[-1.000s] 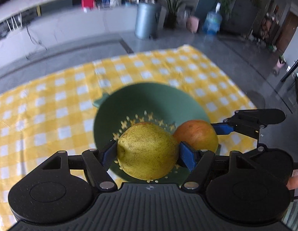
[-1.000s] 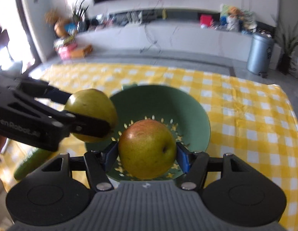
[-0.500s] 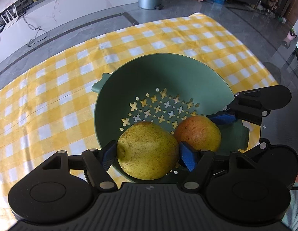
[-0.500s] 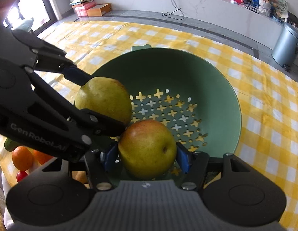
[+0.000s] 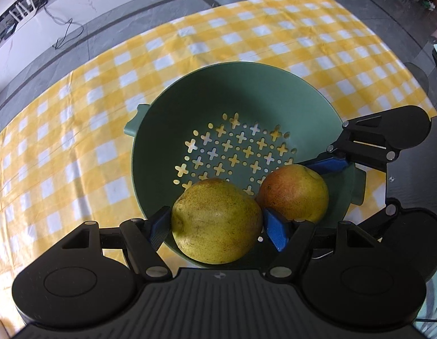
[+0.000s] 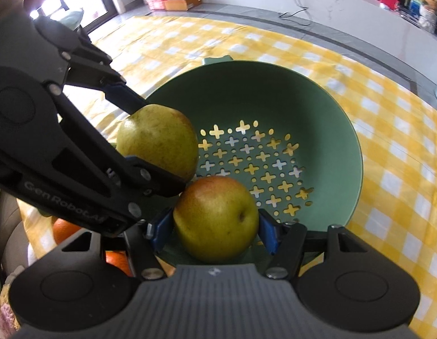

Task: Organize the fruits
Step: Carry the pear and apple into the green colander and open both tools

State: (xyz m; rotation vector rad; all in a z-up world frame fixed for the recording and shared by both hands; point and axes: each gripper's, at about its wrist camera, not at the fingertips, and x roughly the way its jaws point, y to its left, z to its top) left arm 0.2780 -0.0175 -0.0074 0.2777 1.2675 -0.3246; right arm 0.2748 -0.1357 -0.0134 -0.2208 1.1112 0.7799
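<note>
My left gripper (image 5: 217,226) is shut on a yellow-green pear (image 5: 217,227) and holds it over the near rim of a green colander bowl (image 5: 246,90). My right gripper (image 6: 214,228) is shut on a red-blushed pear (image 6: 215,217), also over the near rim of the bowl (image 6: 275,90). The two pears sit side by side, close to touching. The right gripper's pear shows in the left wrist view (image 5: 294,192), the left gripper's pear in the right wrist view (image 6: 159,144). The bowl's perforated bottom holds no fruit.
The bowl stands on a yellow-and-white checked tablecloth (image 5: 77,113). Oranges (image 6: 63,230) lie at the left near the table's edge, partly hidden behind the left gripper. Grey floor and a white counter lie beyond the table.
Both grippers have tilted down and moved in over the bowl with their pears. The bowl now fills more of both views, and its bottom is seen from above.
</note>
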